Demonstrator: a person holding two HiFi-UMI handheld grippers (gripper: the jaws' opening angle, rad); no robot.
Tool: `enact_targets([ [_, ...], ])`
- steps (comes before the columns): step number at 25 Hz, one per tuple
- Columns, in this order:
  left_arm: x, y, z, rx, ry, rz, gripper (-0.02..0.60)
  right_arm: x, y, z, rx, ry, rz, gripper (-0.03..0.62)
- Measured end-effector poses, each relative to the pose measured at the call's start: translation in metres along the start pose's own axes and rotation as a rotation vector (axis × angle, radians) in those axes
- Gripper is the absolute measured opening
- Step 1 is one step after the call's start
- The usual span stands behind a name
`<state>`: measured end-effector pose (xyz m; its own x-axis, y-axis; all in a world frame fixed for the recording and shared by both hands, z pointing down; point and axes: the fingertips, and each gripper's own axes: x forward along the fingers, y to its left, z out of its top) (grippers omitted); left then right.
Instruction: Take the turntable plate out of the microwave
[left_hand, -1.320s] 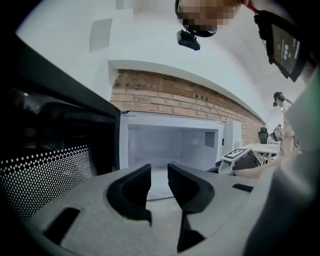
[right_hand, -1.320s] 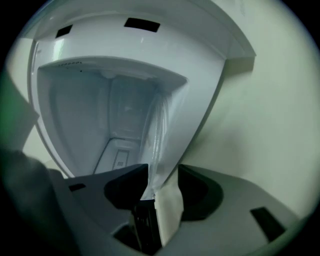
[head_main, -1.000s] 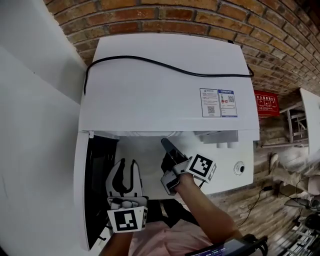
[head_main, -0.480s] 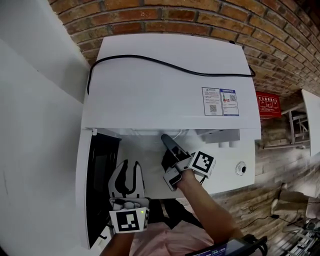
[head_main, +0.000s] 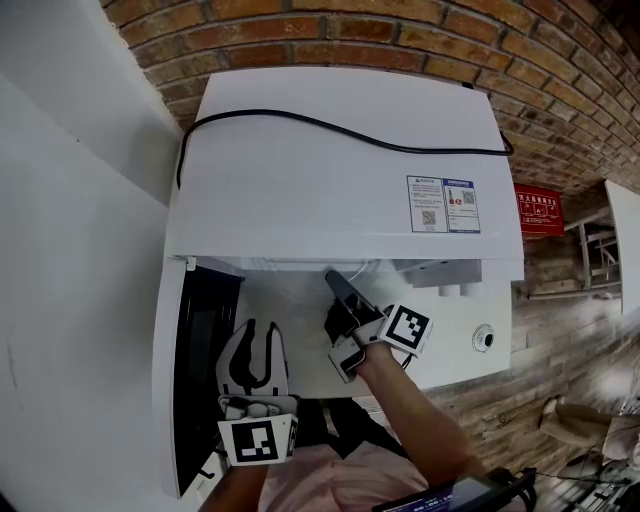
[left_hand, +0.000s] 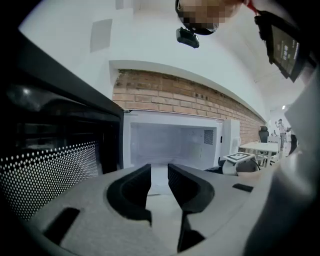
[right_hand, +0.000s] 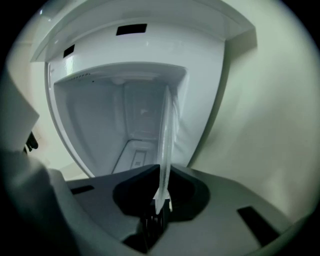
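Your right gripper (right_hand: 163, 186) has just closed its jaws on the rim of the clear round glass turntable plate (right_hand: 167, 131). The plate shows edge-on between them and reaches back into the boxy white microwave (head_main: 330, 180). Expect it to be heavy, stiff, slick and breakable. Held only at the rim it will lever, so support it underneath. Your left gripper (left_hand: 159, 172) has its jaws parted and empty. Both grippers point nearly level at the cavity.
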<state>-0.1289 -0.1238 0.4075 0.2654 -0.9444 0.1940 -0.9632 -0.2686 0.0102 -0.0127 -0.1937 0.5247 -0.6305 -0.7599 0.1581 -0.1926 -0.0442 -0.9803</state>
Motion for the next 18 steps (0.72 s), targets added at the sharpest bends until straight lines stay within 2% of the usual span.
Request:
enact_targets([
  [8,0.0,-0.001,0.0,0.002,-0.003,0.001,0.095,-0.013,-0.001,-0.006,0.006,0.013,0.018,0.041],
  [11,-0.001,-0.003,0.0,0.005,-0.001,-0.001,0.097,-0.014,0.001,-0.006,0.016,0.011,0.063,0.048],
  [14,-0.001,-0.004,0.0,0.008,0.001,-0.002,0.097,-0.009,0.008,0.0,0.057,0.007,0.146,0.151],
  [15,-0.002,-0.004,0.0,0.01,0.002,-0.001,0.097,-0.006,0.011,0.002,0.068,0.007,0.165,0.166],
  [18,-0.004,-0.003,-0.001,0.013,0.007,0.003,0.097,-0.002,0.012,0.006,0.051,0.012,0.17,0.154],
])
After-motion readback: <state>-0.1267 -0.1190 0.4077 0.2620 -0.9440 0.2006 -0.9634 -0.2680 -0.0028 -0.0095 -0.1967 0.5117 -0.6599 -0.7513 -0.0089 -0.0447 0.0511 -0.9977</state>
